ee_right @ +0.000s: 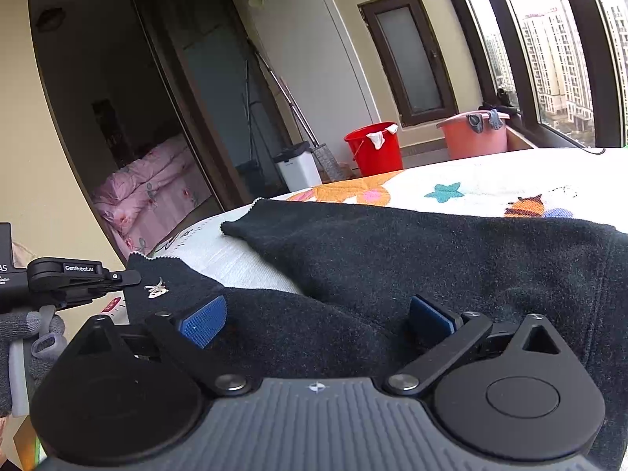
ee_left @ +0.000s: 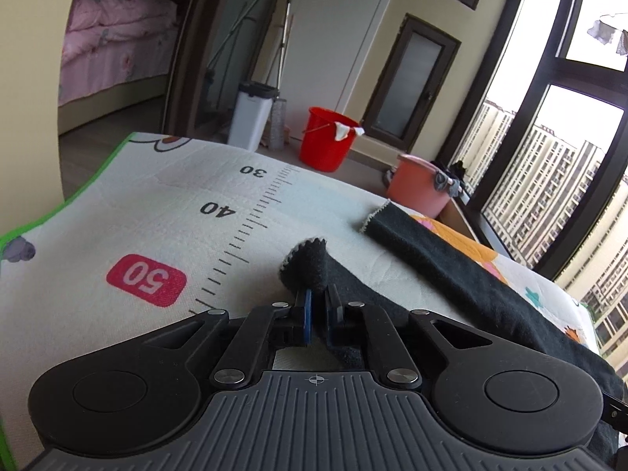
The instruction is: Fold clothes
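A black knit garment [ee_left: 463, 271] with scalloped white-edged cuffs lies on a printed mat [ee_left: 117, 212]. My left gripper [ee_left: 318, 298] is shut on one cuff [ee_left: 308, 263], which stands bunched above the fingertips. The other sleeve [ee_left: 396, 227] lies flat to the right. In the right wrist view the garment [ee_right: 392, 251] spreads across the mat [ee_right: 490, 180]. My right gripper [ee_right: 318, 320] is open just above the black fabric, blue pads [ee_right: 202, 320] wide apart. The left gripper [ee_right: 129, 276] shows at the left edge, holding the cuff with a small white emblem [ee_right: 157, 288].
A red bucket [ee_left: 327, 139], a pink tub [ee_left: 422, 186] and a white bin [ee_left: 251, 115] stand on the floor beyond the mat. Large windows [ee_left: 549, 157] are at the right. A doorway at the left shows a bed with pink bedding [ee_left: 114, 51].
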